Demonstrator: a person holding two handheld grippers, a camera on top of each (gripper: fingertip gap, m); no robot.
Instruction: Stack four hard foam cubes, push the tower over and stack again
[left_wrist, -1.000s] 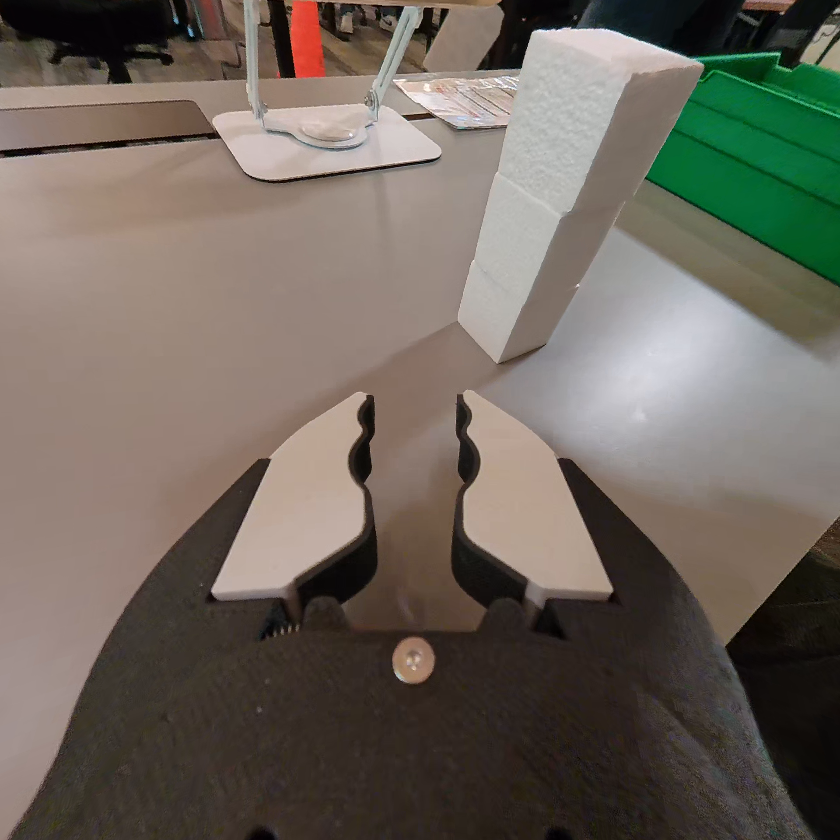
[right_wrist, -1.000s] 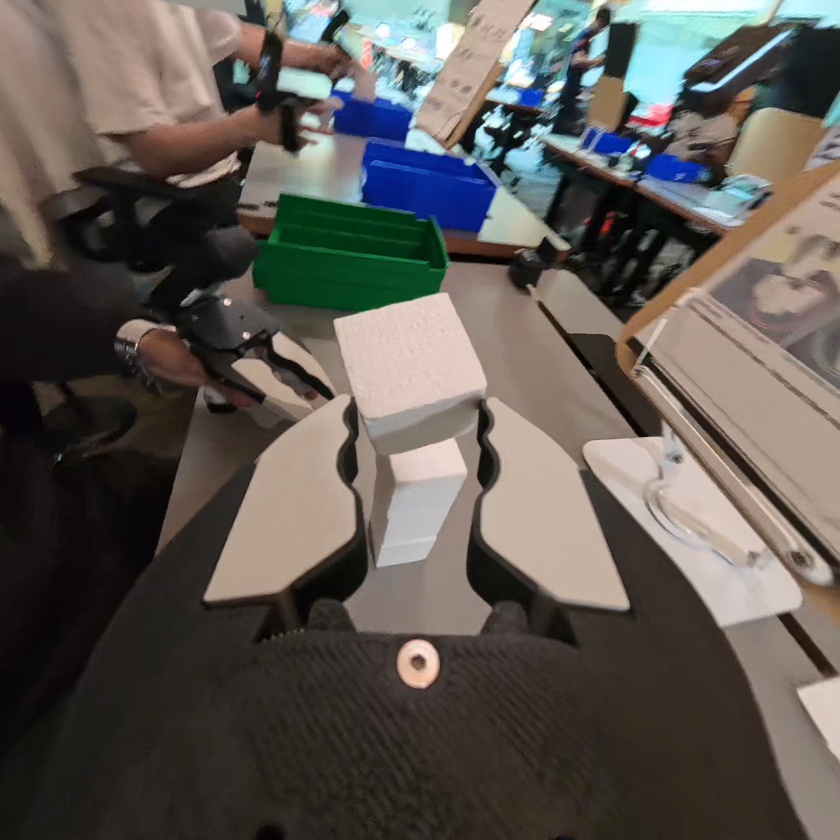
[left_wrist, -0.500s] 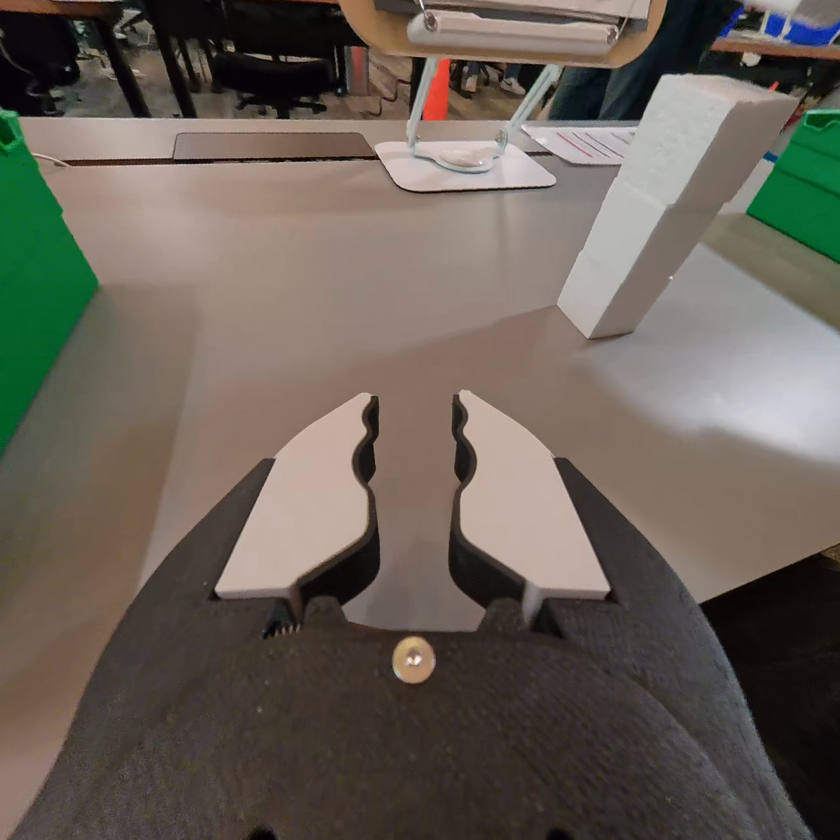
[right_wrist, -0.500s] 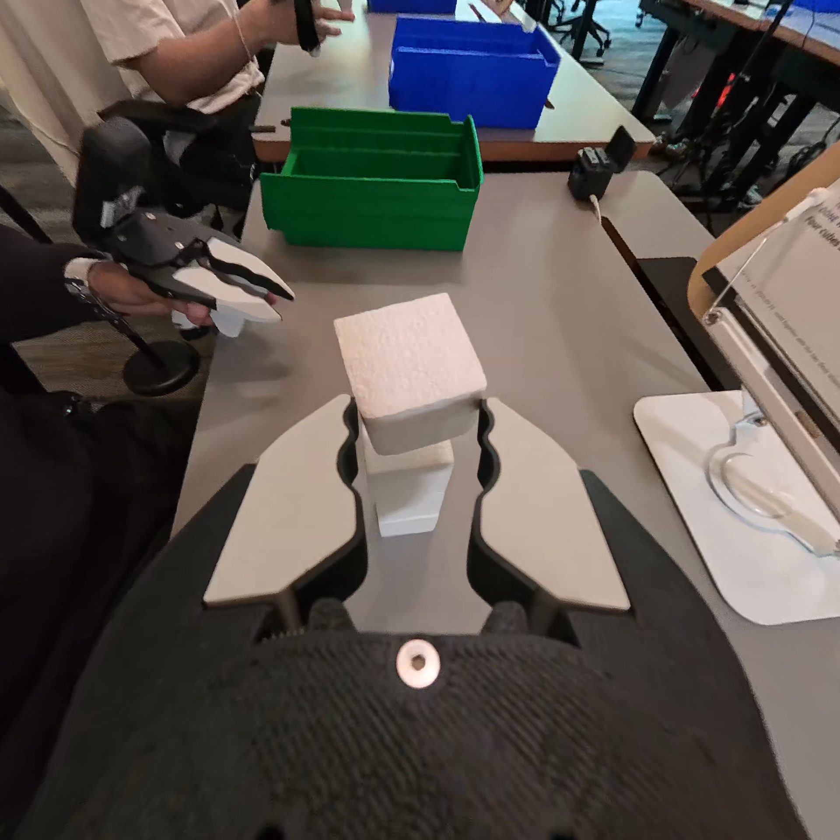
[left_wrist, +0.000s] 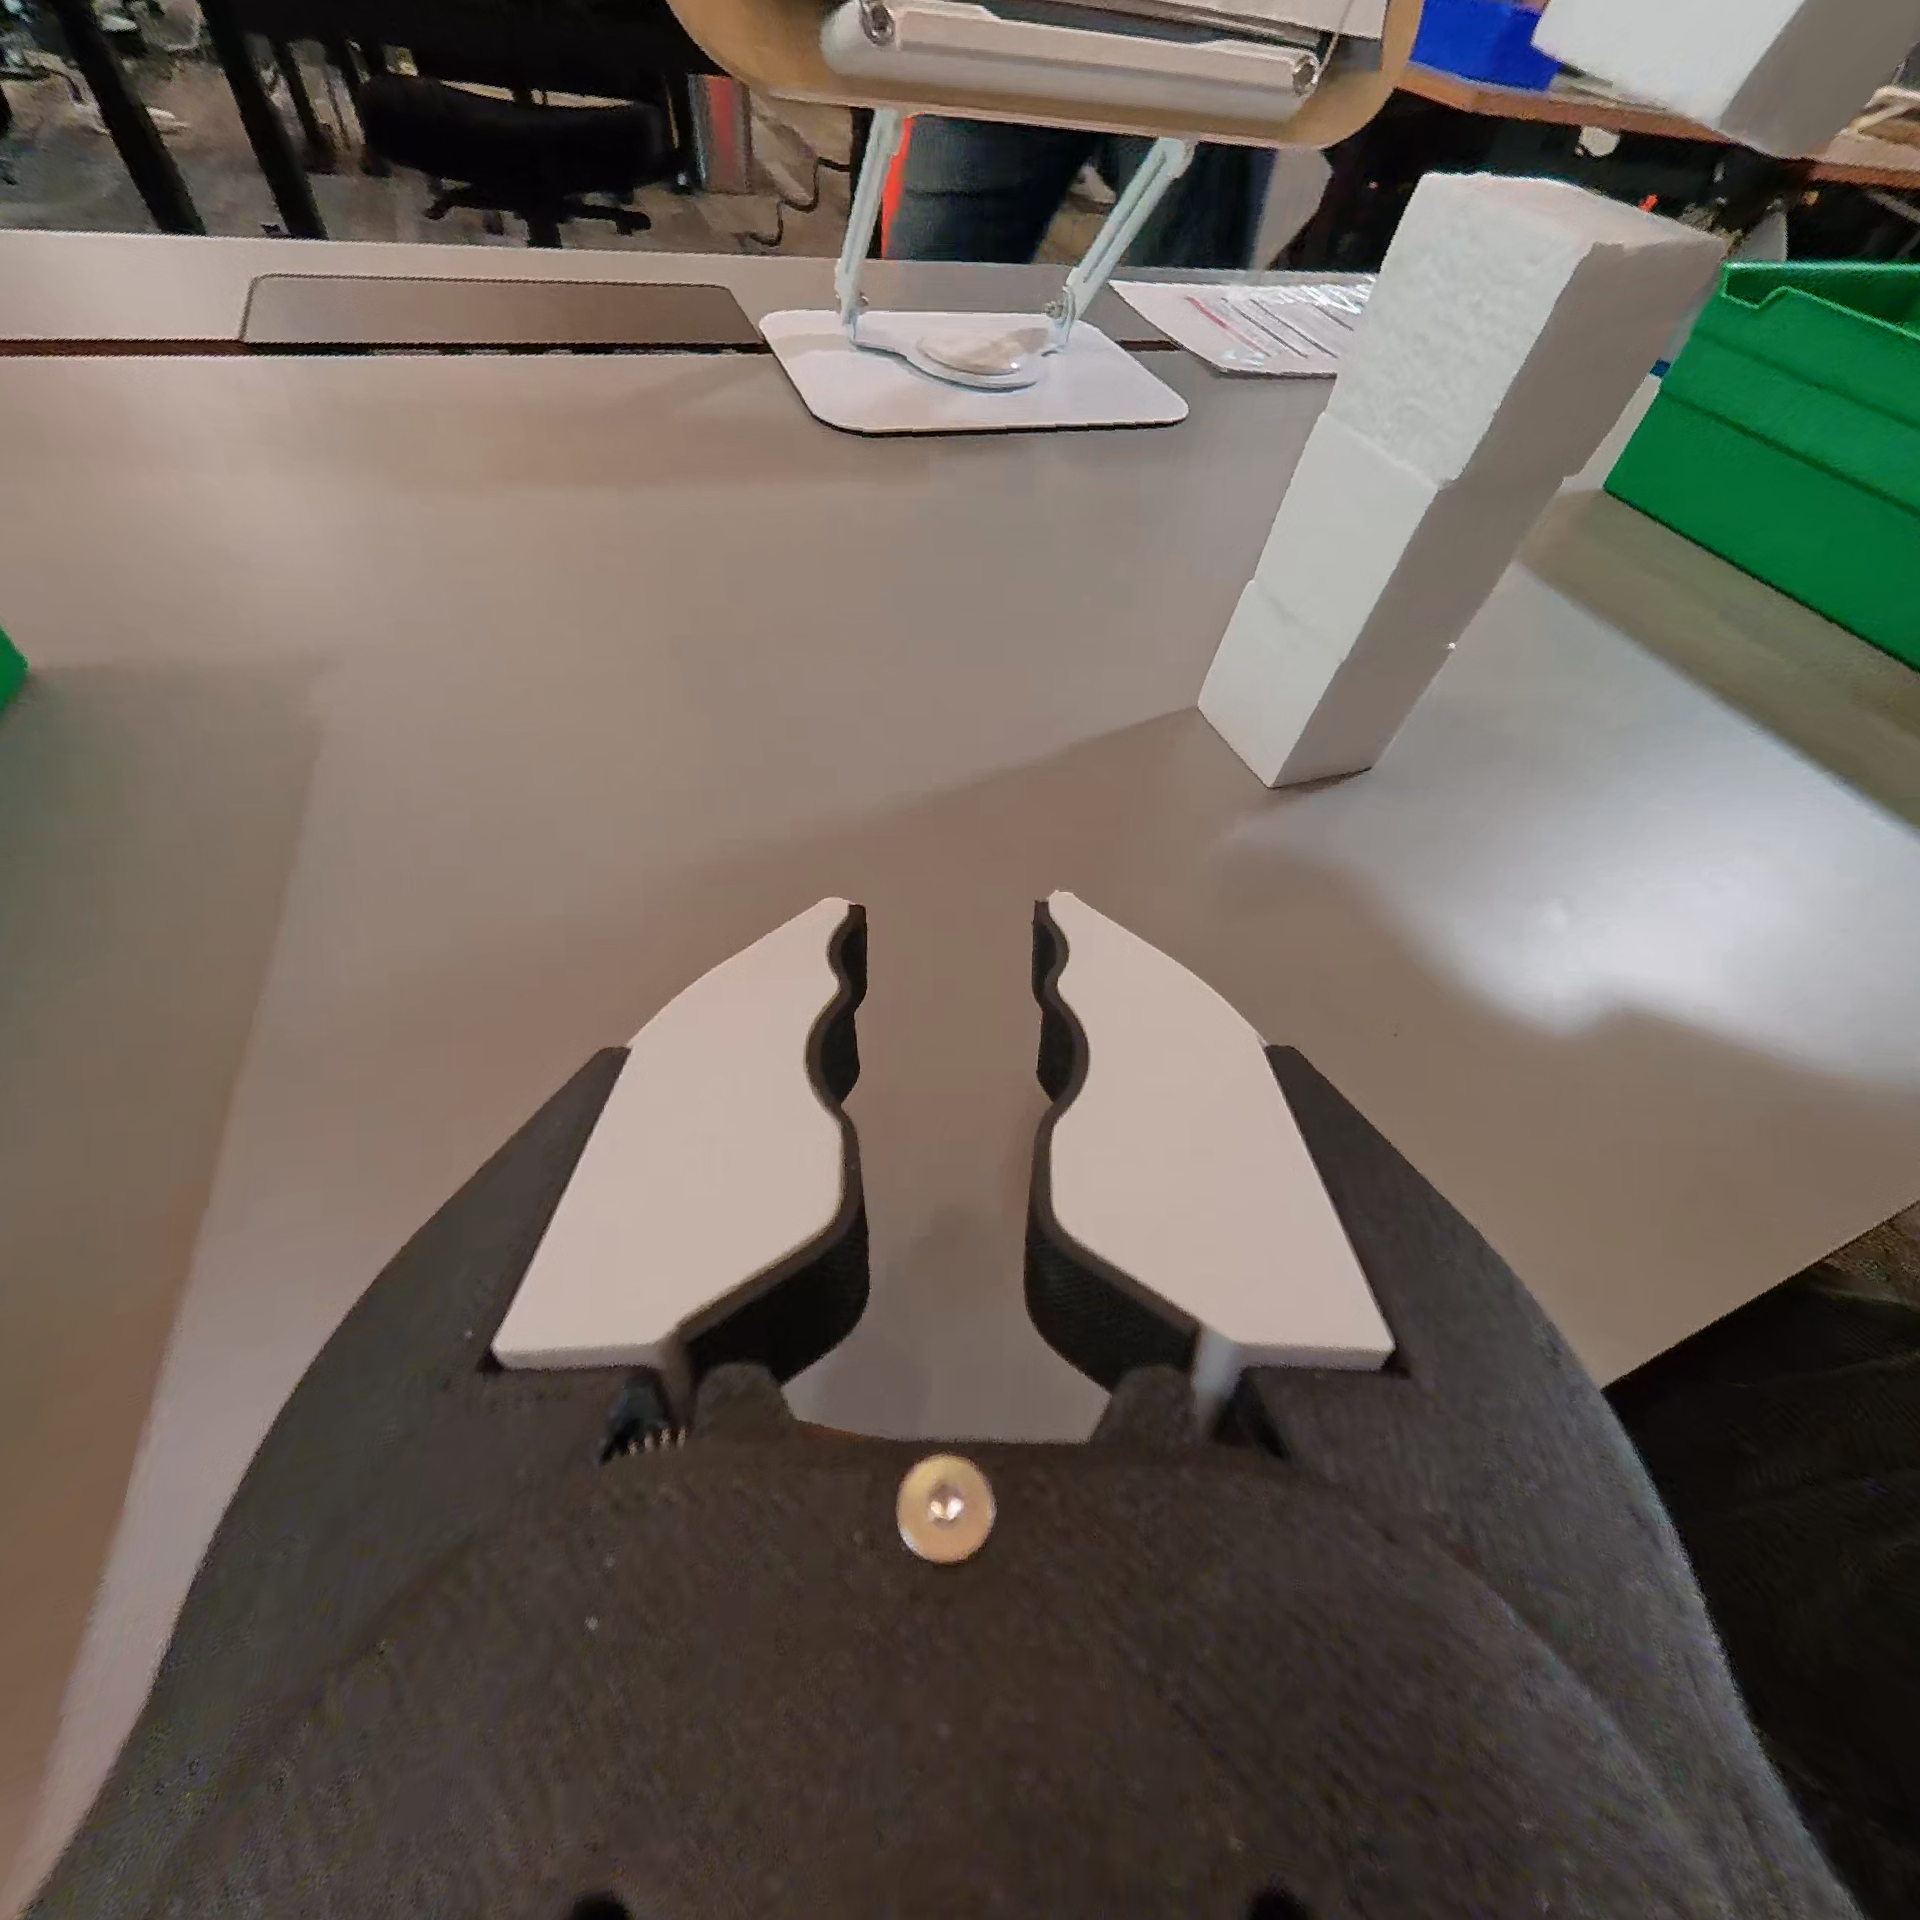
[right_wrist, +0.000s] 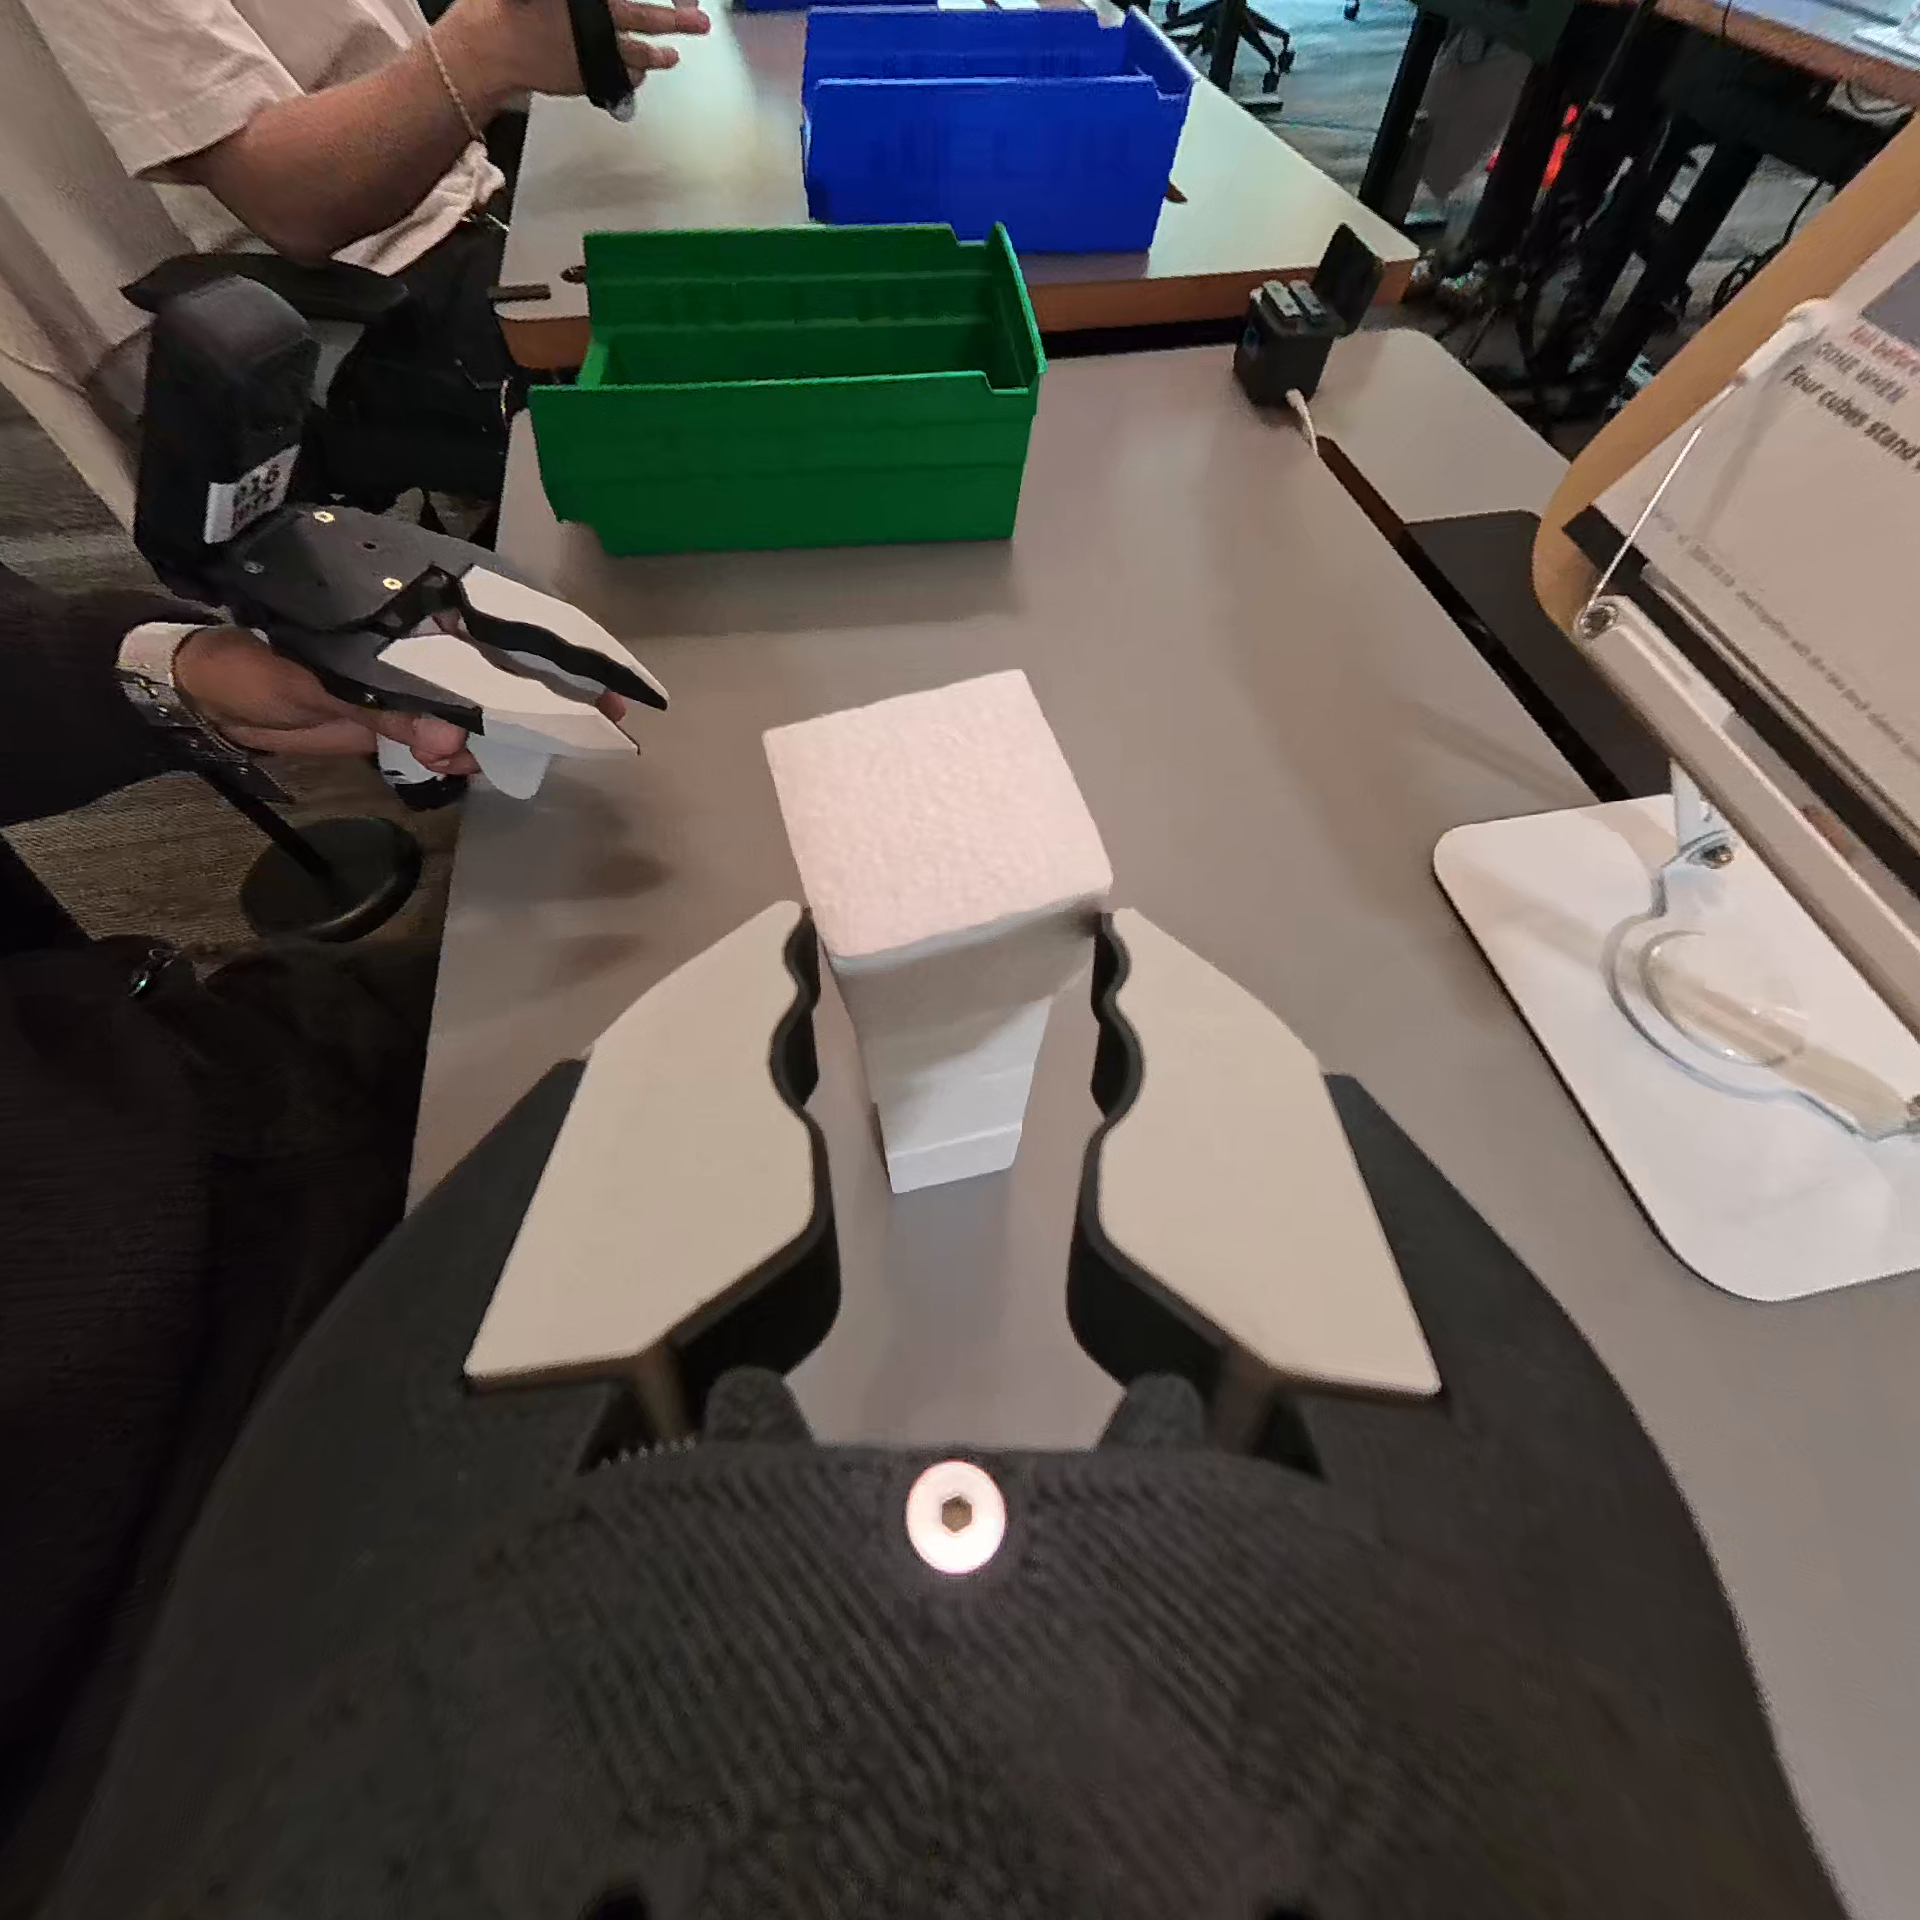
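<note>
The right gripper (right_wrist: 951, 914) is being held high over the grey tabletop (right_wrist: 1247, 665), its white fingers (right_wrist: 675, 1143) pinching the sides of a white foam cube (right_wrist: 935, 821). Directly beneath that cube a stack of white foam blocks (right_wrist: 951, 1101) is being seen standing on the table; whether cube and stack are touching cannot be told from this view, though in the left wrist view a blurred white foam piece (left_wrist: 1704, 62) is being shown at 1 o'clock, apart from the stack's top.

The left gripper (left_wrist: 948, 920) is being held low above bare table, its fingers (left_wrist: 707, 1143) spread with a narrow gap and nothing between them. The stack (left_wrist: 1423, 468) is being shown at 2 o'clock from it, well apart, and three blocks are being counted there, slightly offset from one another.

Only the right wrist view is showing the left gripper (right_wrist: 582, 686) from outside, at 10 o'clock, gripped by a hand (right_wrist: 301, 707). A green plastic bin (right_wrist: 790, 416) is lying at 12 o'clock, a blue plastic bin (right_wrist: 987, 145) beyond it, a small black box (right_wrist: 1288, 332) at 1 o'clock, and a seated person (right_wrist: 260, 125) at 11 o'clock.

A white stand base (left_wrist: 977, 384) carrying a tilted board (left_wrist: 1060, 62) is being seen at 12 o'clock in the left view and at 3 o'clock (right_wrist: 1621, 1039) in the right view
</note>
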